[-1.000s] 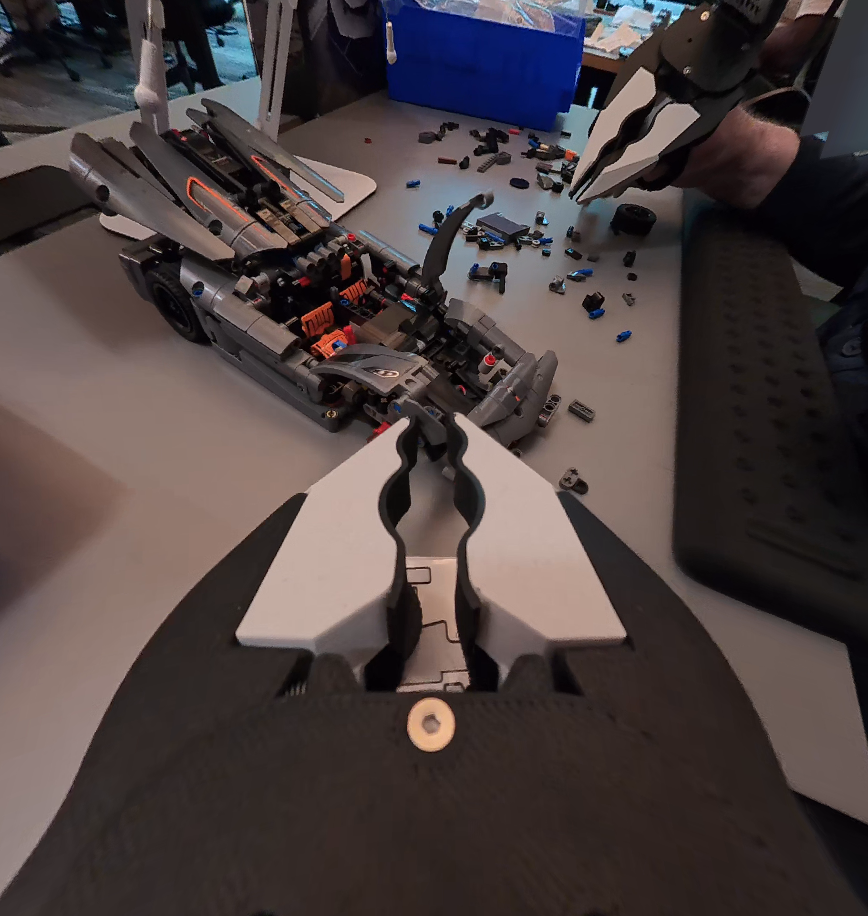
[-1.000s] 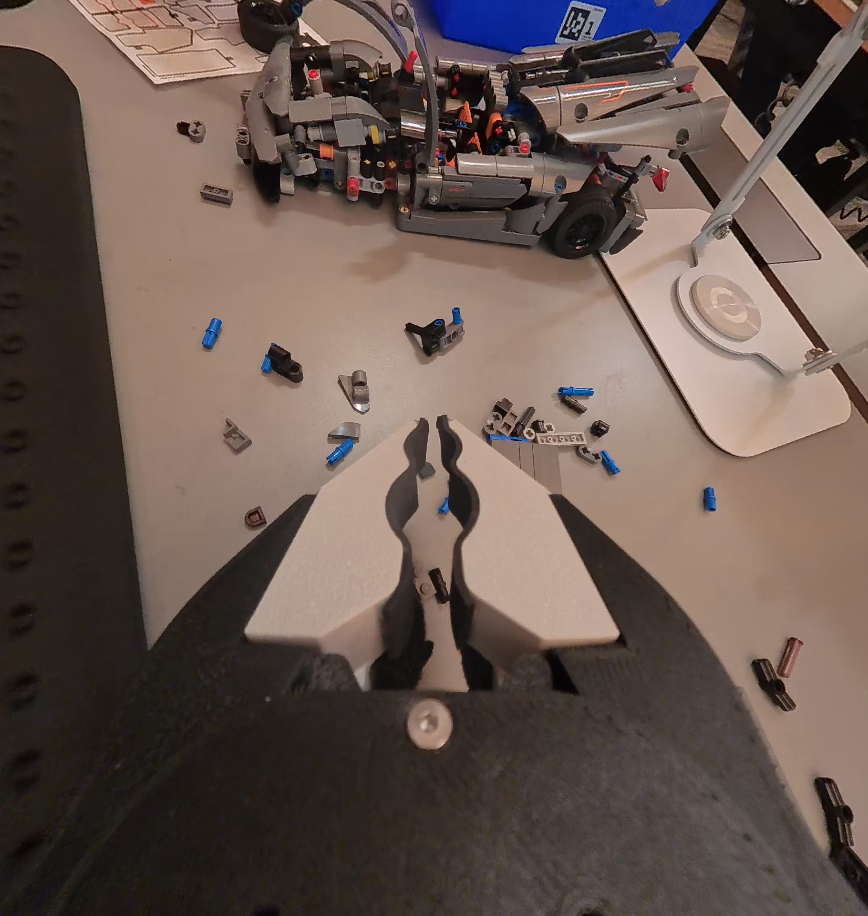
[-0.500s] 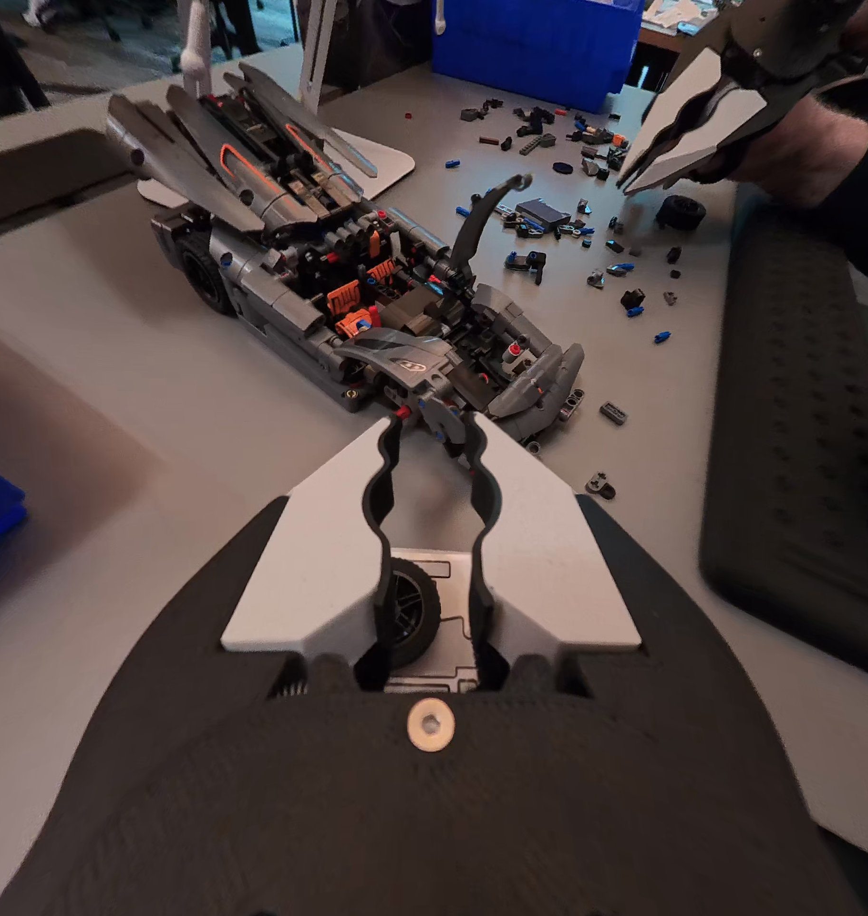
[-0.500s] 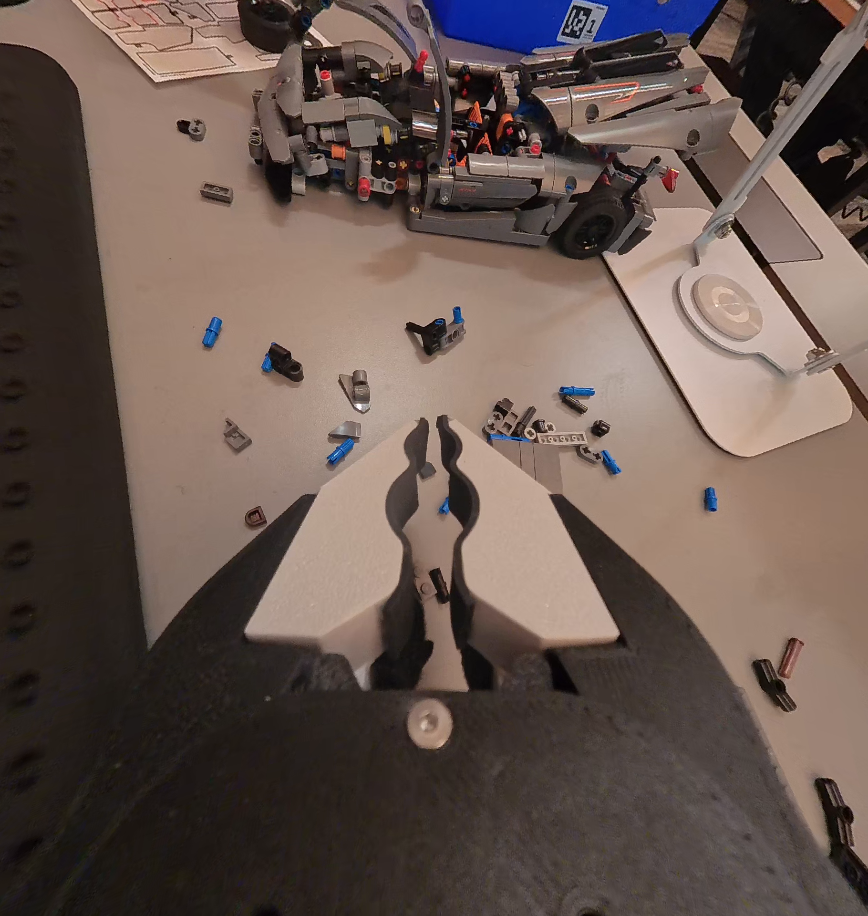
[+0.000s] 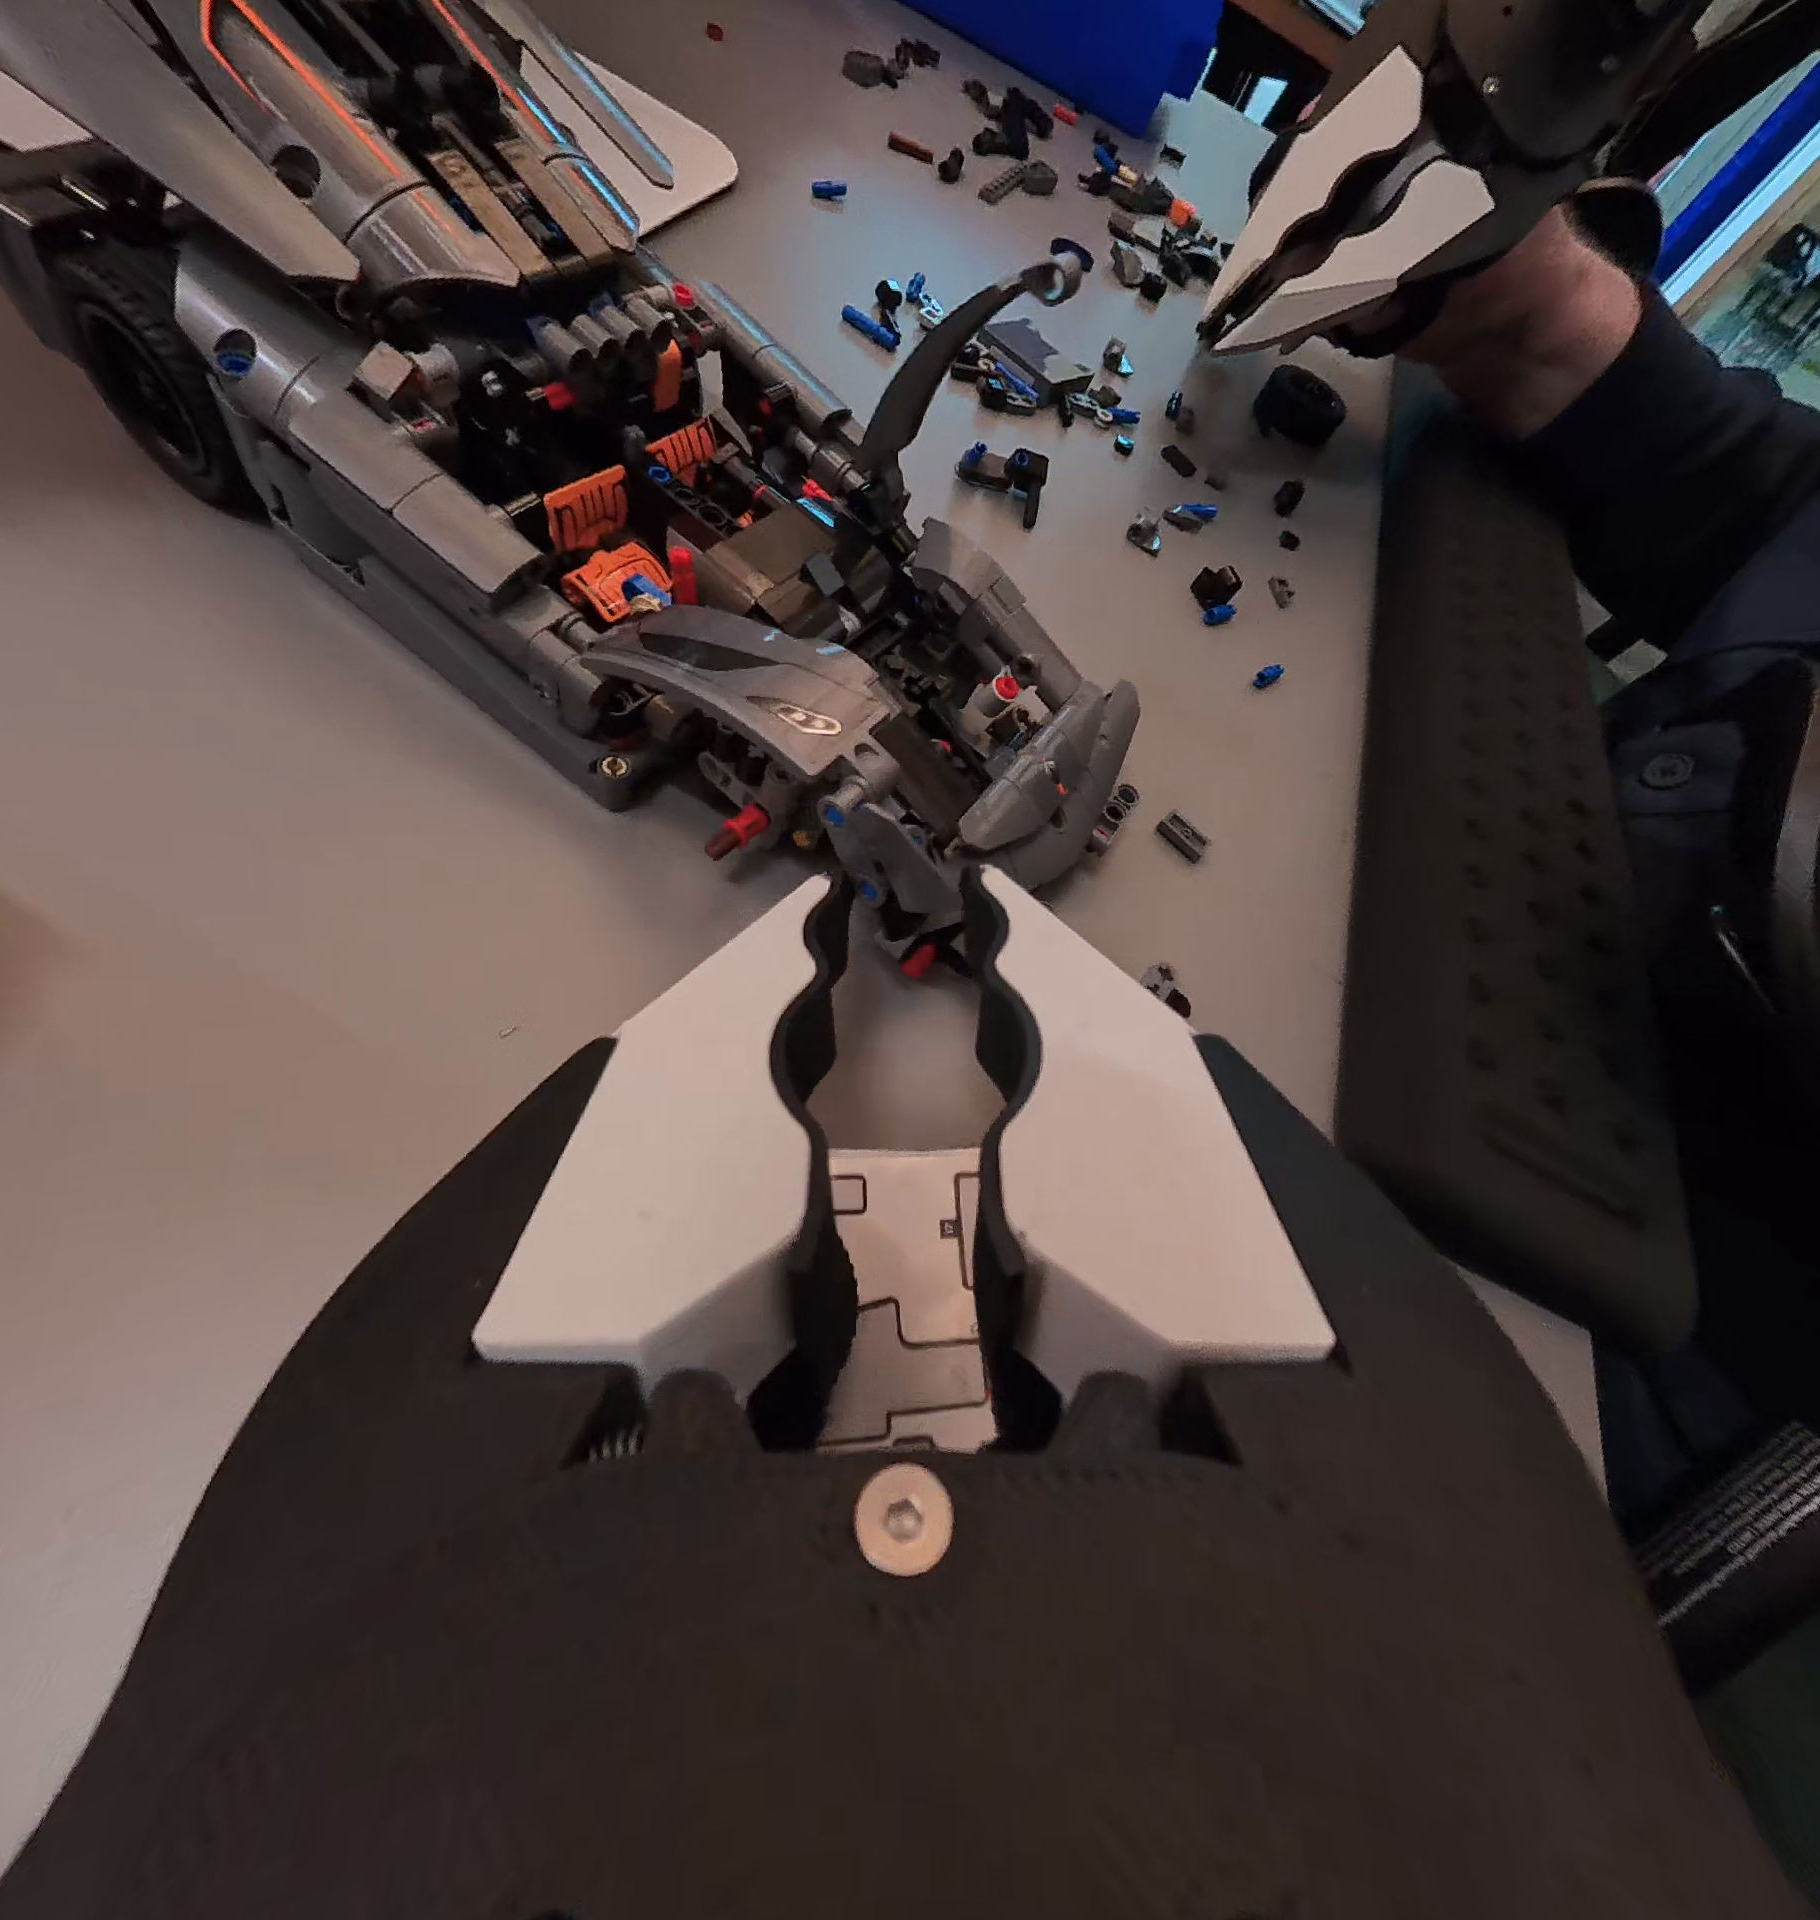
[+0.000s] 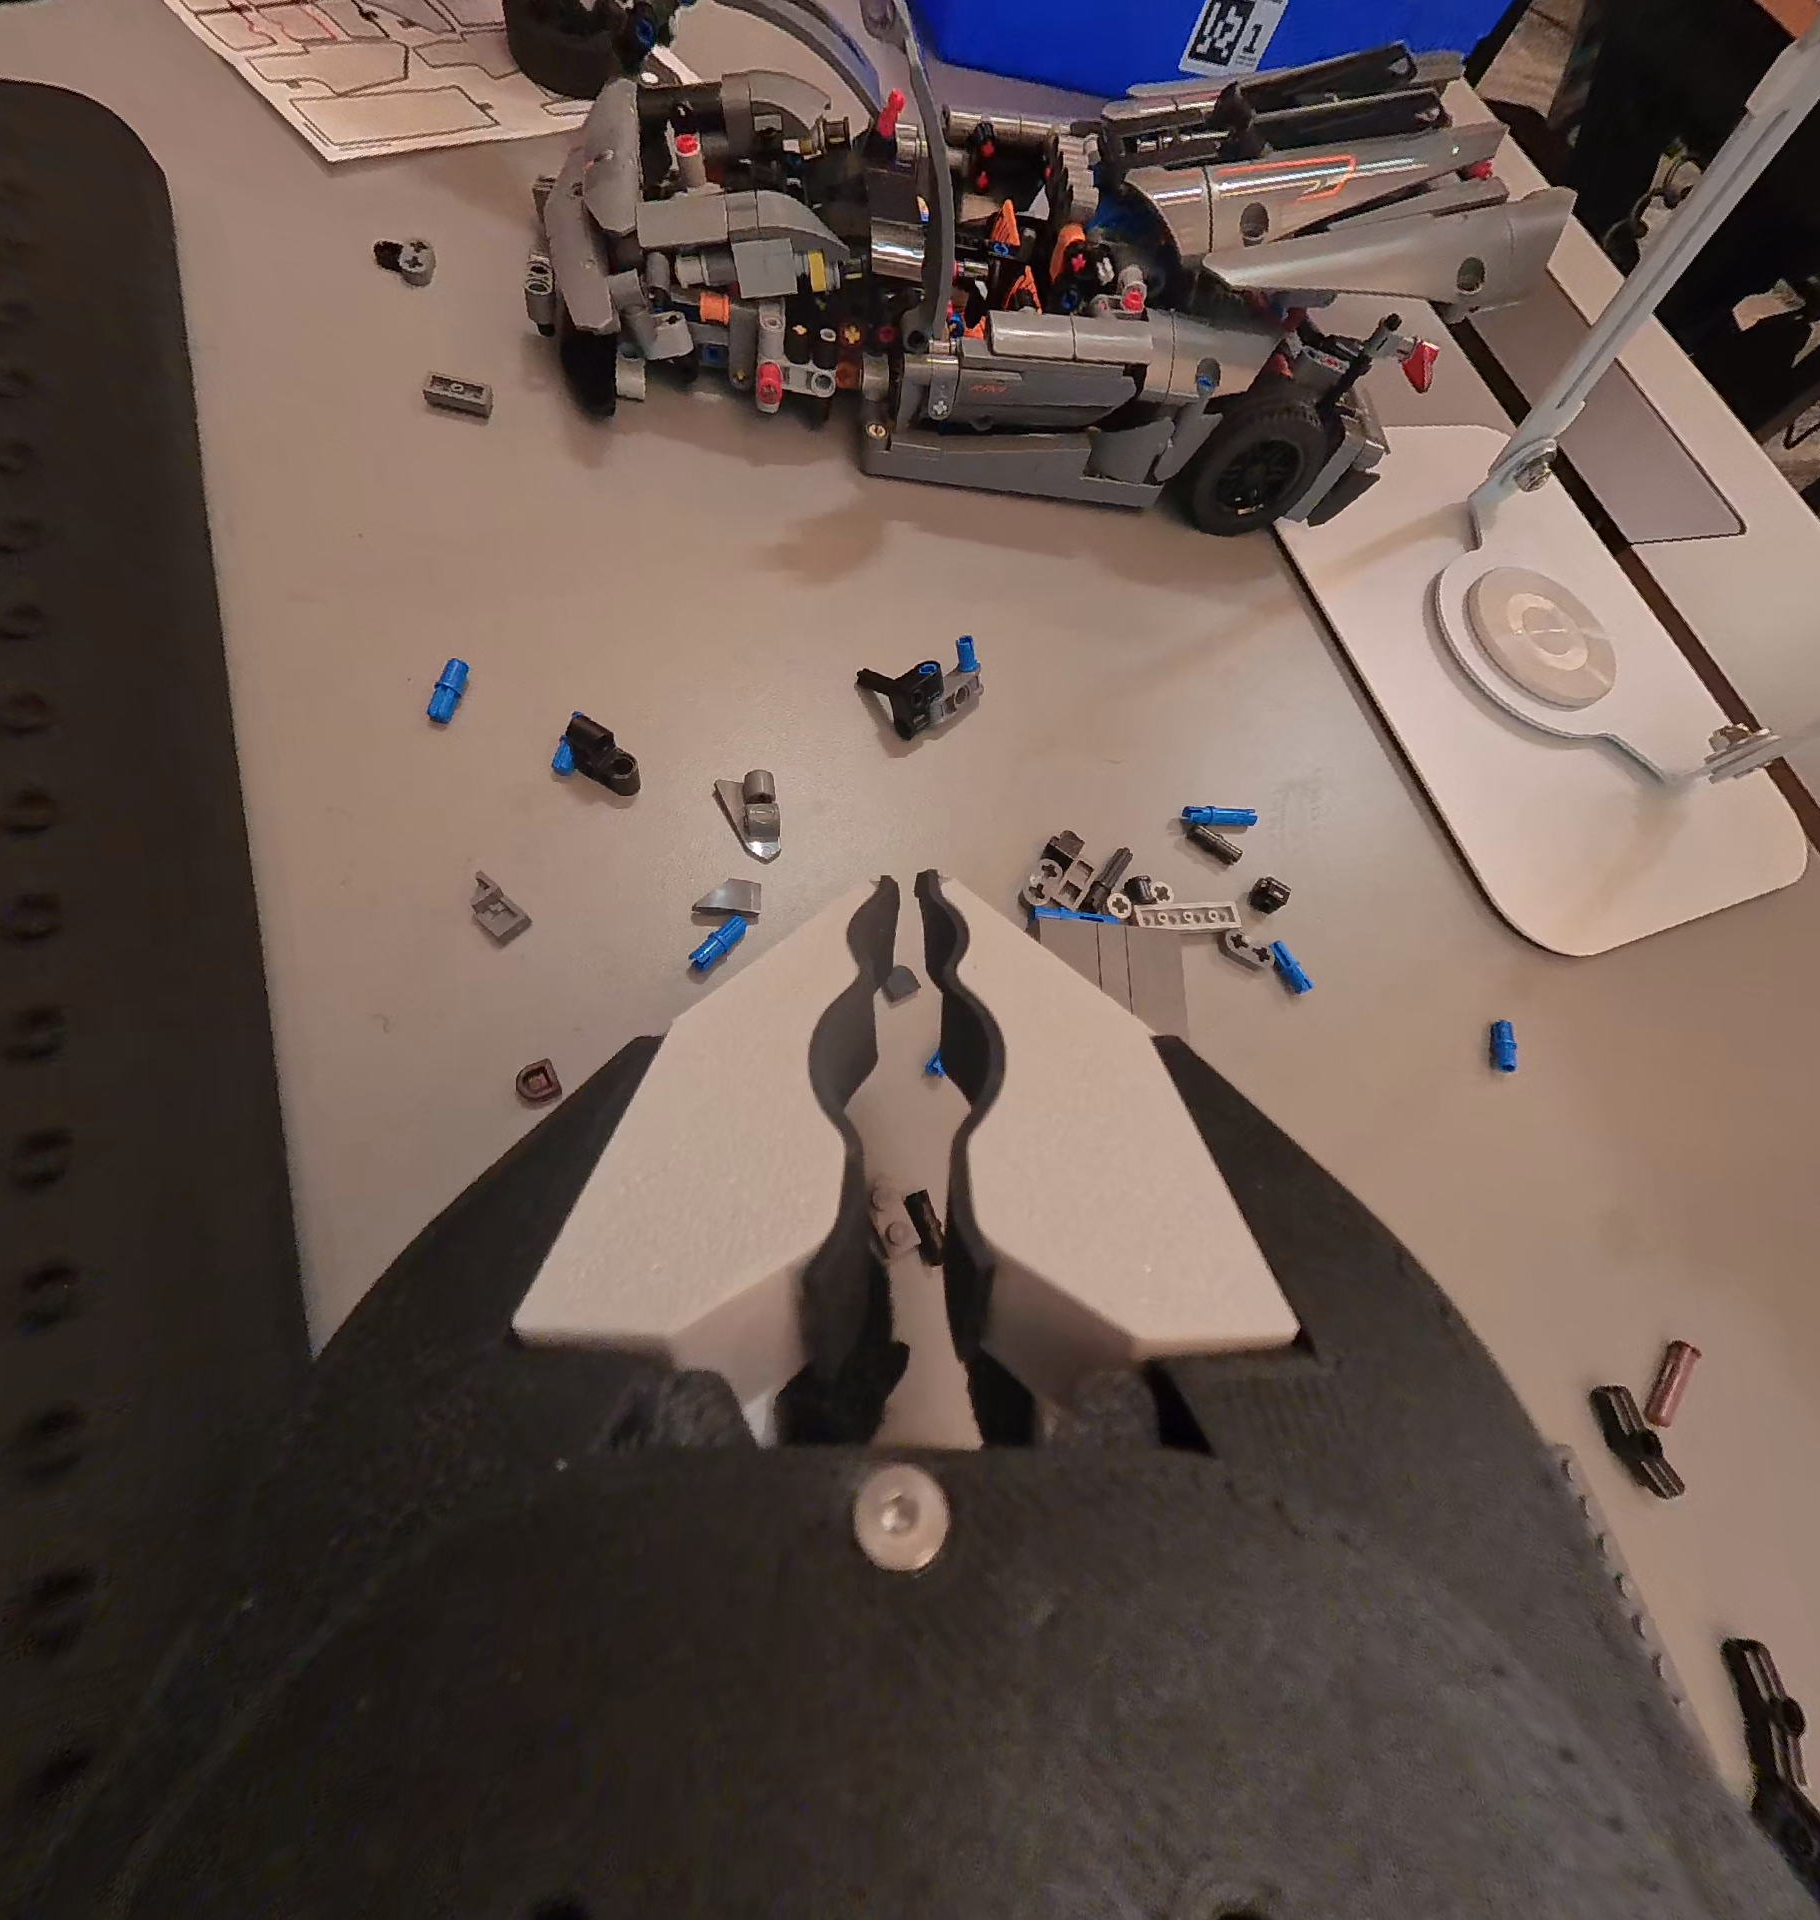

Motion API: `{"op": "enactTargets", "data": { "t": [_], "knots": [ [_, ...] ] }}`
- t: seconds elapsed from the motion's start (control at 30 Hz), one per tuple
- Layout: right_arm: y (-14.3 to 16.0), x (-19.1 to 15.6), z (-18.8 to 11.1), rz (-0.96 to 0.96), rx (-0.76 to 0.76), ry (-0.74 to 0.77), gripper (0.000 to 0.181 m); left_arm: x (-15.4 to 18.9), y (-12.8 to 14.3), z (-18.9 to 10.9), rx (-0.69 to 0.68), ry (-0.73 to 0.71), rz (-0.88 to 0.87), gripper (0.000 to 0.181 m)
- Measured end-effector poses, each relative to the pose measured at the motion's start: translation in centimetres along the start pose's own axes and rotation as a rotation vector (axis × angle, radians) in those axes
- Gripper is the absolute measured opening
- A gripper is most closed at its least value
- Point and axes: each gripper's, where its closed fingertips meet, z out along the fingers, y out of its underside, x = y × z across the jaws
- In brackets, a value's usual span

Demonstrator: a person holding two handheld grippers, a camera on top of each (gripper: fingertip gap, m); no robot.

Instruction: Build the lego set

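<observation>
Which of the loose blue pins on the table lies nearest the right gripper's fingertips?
The blue pin just left of the right gripper, beneath a small grey wedge piece. The other blue pins lie farther out to either side.

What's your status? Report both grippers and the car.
Left gripper open, tips around the car's front corner. Right gripper nearly shut, empty, above loose pieces. Nothing in the way.

Half-built grey lego car [image 5: 532,488] on the table, loose pieces scattered beside it.
The car sat upright with black wheels, orange seats and open cockpit, nose toward six o'clock in the left wrist view; small blue, black and grey loose pieces [image 6: 916,696] lay apart toward two o'clock.
</observation>
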Motion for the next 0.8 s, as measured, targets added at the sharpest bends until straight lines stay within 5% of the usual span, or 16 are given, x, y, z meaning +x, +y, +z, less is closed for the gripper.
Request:
{"op": "enactTargets", "data": {
  "t": [0.8],
  "knots": [
    [0.1,0.1,-0.1,-0.009,-0.009,0.009,0.002,-1.5,-0.6,1.3,-0.077,-0.196,0.404,0.025]
  ]
}}
